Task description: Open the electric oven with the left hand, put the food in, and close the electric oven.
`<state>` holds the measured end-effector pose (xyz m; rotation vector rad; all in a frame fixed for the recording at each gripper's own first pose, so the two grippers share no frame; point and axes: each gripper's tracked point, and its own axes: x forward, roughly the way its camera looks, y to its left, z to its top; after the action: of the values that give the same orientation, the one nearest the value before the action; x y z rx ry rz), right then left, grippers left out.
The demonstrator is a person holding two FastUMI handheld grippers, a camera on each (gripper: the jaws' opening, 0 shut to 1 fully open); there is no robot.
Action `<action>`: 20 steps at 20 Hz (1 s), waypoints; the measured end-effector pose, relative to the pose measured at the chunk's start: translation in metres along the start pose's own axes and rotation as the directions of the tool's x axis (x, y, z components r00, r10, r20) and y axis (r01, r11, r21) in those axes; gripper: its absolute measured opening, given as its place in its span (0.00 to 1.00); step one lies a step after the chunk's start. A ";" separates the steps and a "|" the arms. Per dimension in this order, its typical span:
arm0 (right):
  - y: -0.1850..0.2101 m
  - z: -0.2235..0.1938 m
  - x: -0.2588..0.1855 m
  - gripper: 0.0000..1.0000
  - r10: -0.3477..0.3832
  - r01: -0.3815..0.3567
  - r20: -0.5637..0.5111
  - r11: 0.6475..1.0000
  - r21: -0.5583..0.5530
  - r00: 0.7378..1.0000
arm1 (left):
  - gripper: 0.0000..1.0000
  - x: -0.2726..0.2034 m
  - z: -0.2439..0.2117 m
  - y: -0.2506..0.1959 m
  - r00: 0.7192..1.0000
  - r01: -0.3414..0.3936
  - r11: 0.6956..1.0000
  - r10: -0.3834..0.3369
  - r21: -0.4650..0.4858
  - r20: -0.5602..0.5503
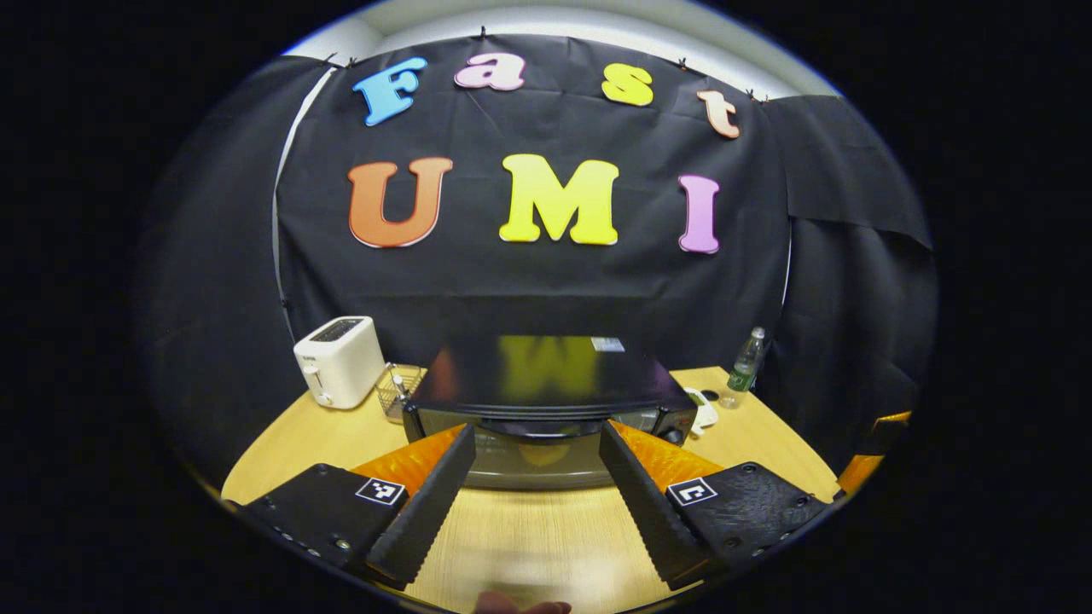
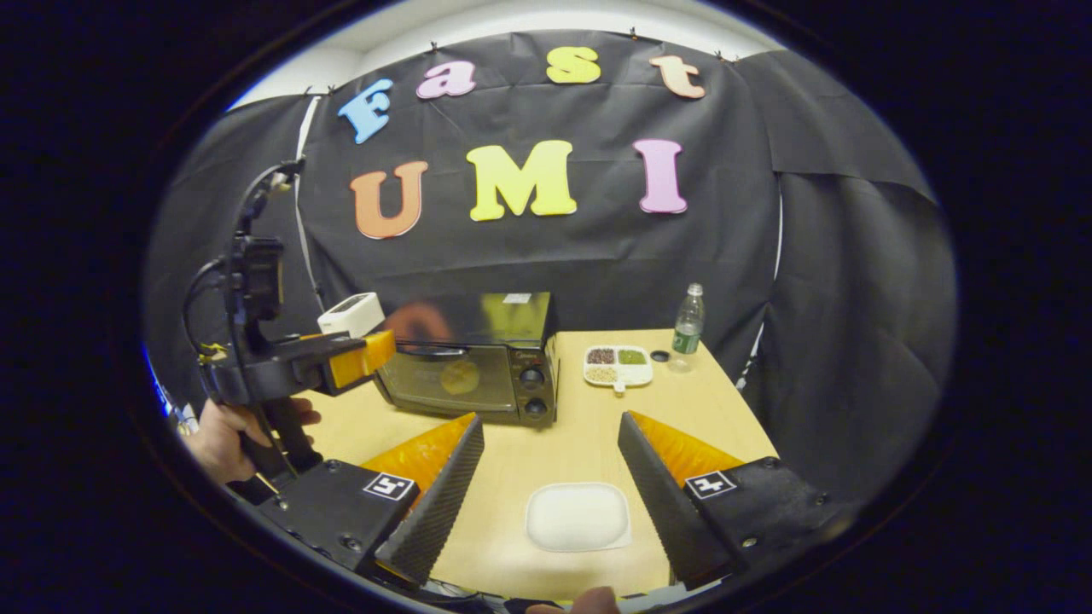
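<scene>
Wooden table lies under the left gripper, which a hand holds level, jaws wide and empty, just before the closed electric oven. Right gripper gapes empty above a white plate, possibly bearing food; the oven sits ahead, slightly left.

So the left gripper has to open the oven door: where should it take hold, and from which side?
Grip the bar handle along the door's top edge on the oven, coming straight at the front. The bar lies level, so close the left gripper's fingers above and below it, likely after a roll.
</scene>
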<state>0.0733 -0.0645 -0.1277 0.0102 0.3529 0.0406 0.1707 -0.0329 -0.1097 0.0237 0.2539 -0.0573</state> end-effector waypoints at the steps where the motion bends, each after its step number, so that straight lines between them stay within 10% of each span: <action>1: 0.001 0.009 -0.001 0.97 -0.001 0.002 0.019 1.000 -0.005 1.000 | 0.96 -0.012 0.011 0.001 1.000 -0.001 1.000 0.001 -0.002 0.022; 10: 0.062 0.075 -0.076 0.98 -0.001 0.008 0.242 1.000 -0.030 0.970 | 0.94 -0.170 0.087 0.022 0.981 0.038 0.999 -0.035 -0.009 0.193; 20: 0.139 0.043 -0.204 0.97 0.020 -0.010 0.301 0.999 -0.033 0.953 | 0.94 -0.318 0.063 0.062 0.970 0.016 1.000 -0.010 -0.024 0.245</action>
<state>-0.1082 0.0660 -0.0144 -0.0117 0.0460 0.0588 -0.1171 0.0444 0.0322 -0.0109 0.0080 -0.0691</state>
